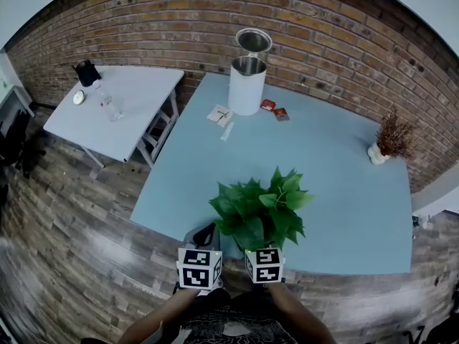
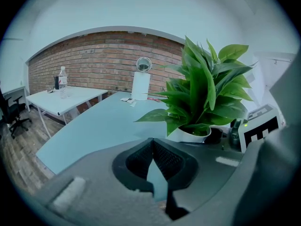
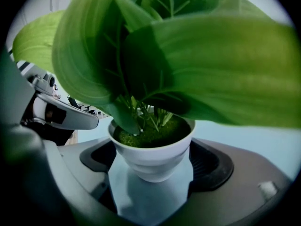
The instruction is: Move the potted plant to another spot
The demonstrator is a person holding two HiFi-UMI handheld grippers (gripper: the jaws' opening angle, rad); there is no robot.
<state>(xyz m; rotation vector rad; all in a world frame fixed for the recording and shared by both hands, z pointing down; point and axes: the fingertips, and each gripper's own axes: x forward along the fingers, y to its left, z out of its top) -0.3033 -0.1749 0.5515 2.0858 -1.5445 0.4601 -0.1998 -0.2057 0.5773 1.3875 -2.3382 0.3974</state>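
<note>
Blue surface [image 1: 323,163]: big, and it runs back to the brick wall [image 1: 179,27].
White bin [image 1: 247,84]: tall, lid up, at the far end of the blue surface.
Potted plant [image 1: 262,210]: green leaves in a white pot, near the front edge of the blue surface.
Right tongs [image 3: 151,161]: spread wide, with one jaw pressed on each side of the white pot.
Left tongs [image 2: 151,147]: just left of the plant, jaws touching, nothing between them.

- 2 total: left hand-held gripper [image 2: 151,161], right hand-held gripper [image 3: 150,171]
- 2 tables: blue table [image 1: 337,170], white table [image 1: 136,92]
- 2 plants: green potted plant [image 1: 262,210], dried plant [image 1: 393,136]
- 1 white canister [image 1: 247,84]
- 2 red packets [image 1: 267,105], [image 1: 281,114]
- 1 bottle [image 2: 62,81]
</note>
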